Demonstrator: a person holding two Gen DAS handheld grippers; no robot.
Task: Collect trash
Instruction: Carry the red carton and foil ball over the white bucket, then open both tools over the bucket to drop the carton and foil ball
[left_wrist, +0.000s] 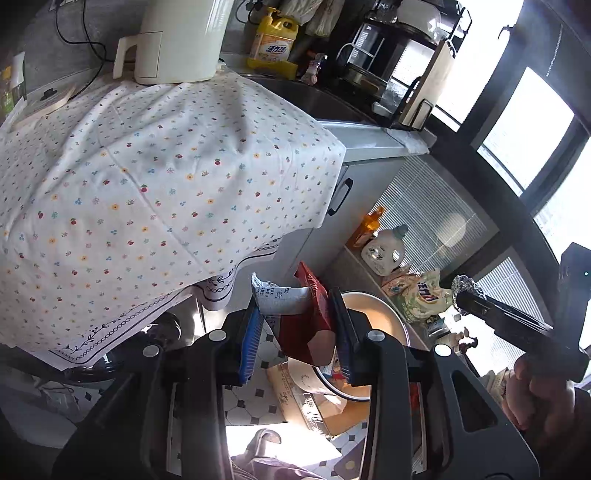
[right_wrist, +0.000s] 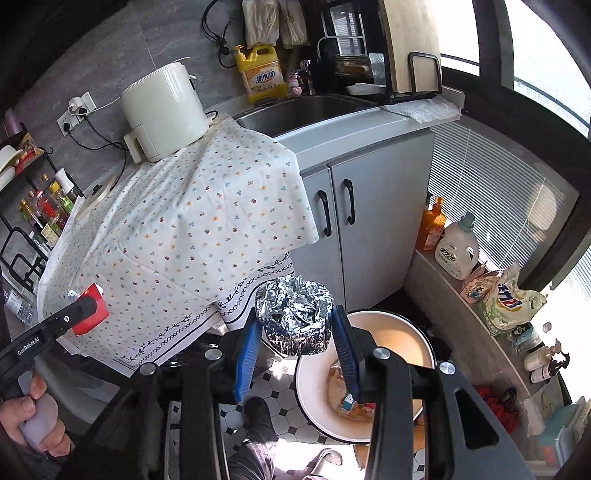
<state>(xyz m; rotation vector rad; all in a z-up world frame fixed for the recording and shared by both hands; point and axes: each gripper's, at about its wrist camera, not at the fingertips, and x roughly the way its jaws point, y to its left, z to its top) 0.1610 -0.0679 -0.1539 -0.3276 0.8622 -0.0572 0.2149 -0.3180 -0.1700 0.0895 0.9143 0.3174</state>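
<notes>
My left gripper (left_wrist: 297, 325) is shut on a red snack wrapper (left_wrist: 308, 325) and a white paper receipt (left_wrist: 279, 297), held above a white basin (left_wrist: 384, 325) on the floor. My right gripper (right_wrist: 295, 328) is shut on a crumpled ball of aluminium foil (right_wrist: 295, 315), just left of the basin (right_wrist: 402, 332), which holds some scraps (right_wrist: 354, 400). The right gripper with its foil (left_wrist: 466, 287) shows at the right of the left wrist view. The left gripper (right_wrist: 83, 308) with the red wrapper (right_wrist: 90, 317) shows at the left of the right wrist view.
A floral tablecloth (right_wrist: 184, 229) covers the counter, with a white air fryer (right_wrist: 164, 110) at its back. A sink (right_wrist: 303, 110), yellow dish soap (right_wrist: 260, 74) and grey cabinet doors (right_wrist: 369, 206) lie right. Detergent bottles (right_wrist: 456, 247) and bags line a low ledge. The floor is tiled (right_wrist: 280, 406).
</notes>
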